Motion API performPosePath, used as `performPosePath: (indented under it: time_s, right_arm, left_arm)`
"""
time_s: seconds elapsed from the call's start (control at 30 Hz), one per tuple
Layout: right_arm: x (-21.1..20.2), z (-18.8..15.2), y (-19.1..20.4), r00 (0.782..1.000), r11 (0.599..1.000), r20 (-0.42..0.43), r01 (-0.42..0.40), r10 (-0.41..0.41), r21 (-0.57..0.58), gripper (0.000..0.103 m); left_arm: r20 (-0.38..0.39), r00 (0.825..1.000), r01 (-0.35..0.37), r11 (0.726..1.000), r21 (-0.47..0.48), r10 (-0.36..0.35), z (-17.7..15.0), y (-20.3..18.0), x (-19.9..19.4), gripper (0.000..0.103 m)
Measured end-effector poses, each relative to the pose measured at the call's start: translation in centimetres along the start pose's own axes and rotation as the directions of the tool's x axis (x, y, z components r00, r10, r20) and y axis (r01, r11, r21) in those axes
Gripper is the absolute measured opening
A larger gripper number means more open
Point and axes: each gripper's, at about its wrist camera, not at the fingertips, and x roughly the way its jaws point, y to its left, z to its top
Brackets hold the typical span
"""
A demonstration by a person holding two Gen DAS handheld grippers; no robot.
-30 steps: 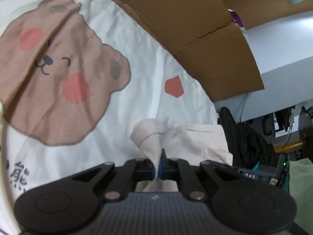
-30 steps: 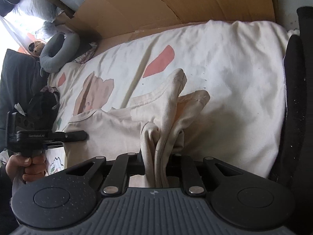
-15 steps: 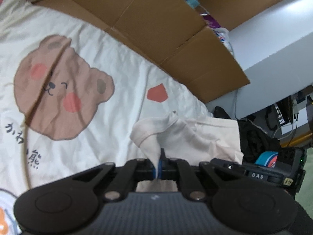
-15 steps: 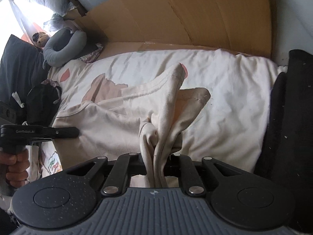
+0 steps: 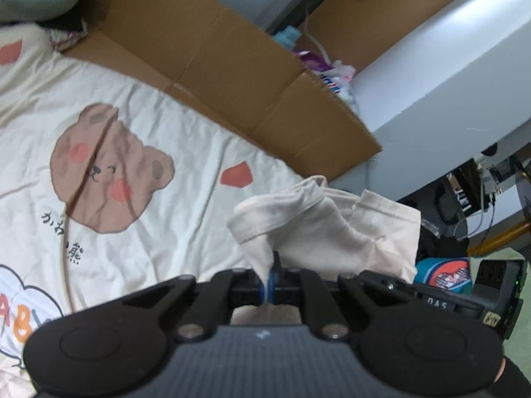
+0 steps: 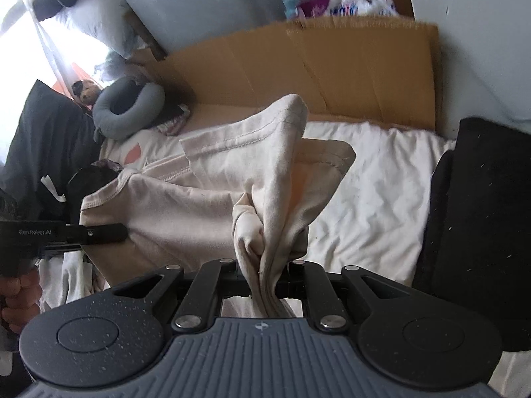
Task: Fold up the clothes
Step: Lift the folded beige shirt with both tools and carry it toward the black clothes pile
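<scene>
A pale cream garment [image 6: 205, 205] hangs stretched between my two grippers above the bed. My left gripper [image 5: 269, 282] is shut on a pinched corner of the garment [image 5: 318, 229]. My right gripper [image 6: 265, 285] is shut on a thick bunch of the same cloth. The left gripper also shows in the right wrist view [image 6: 96, 233] at the far left, clamped on the cloth's other edge. The right gripper's body shows in the left wrist view [image 5: 464, 298] at the right.
A cream bedsheet [image 5: 186, 232] with a brown bear print [image 5: 109, 172] lies below. Brown cardboard [image 5: 215, 59] stands along the far side. A grey neck pillow [image 6: 129, 106] lies at the head end. A black cloth [image 6: 478, 219] sits at the right.
Both grippers have risen and lifted the garment off the sheet. More of the bed, the cardboard and the room beyond has come into view.
</scene>
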Motion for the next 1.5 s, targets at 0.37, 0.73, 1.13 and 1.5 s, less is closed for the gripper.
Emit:
performPosePath:
  time_s: [0.37,0.73,1.13,1.5]
  right_arm:
    - [-9.0,3.1,3.4,0.992,0.999,0.127,-0.006,0.010,-0.032,0.010]
    - [-17.9,6.7,5.2,0.970,0.997,0.242,0.020,-0.003,-0.069,0.010]
    - [-28.1,10.6,3.9,0.926,0.997,0.378,0.045,-0.020,-0.058,0.009]
    - [-36.2,12.4,1.2,0.890,0.994,0.451,0.097,-0.061,-0.056,0.009]
  left_arm:
    - [0.088,0.996,0.017,0.997,0.074,-0.023,2.0,-6.7,-6.8,0.002]
    - [0.154,0.985,0.061,0.989,0.135,-0.082,4.1,-13.8,-11.3,0.002]
    - [0.168,0.972,0.113,0.957,0.266,-0.162,6.6,-23.9,-13.5,0.002]
    - [0.159,0.958,0.178,0.932,0.315,-0.237,6.6,-30.5,-12.6,0.002]
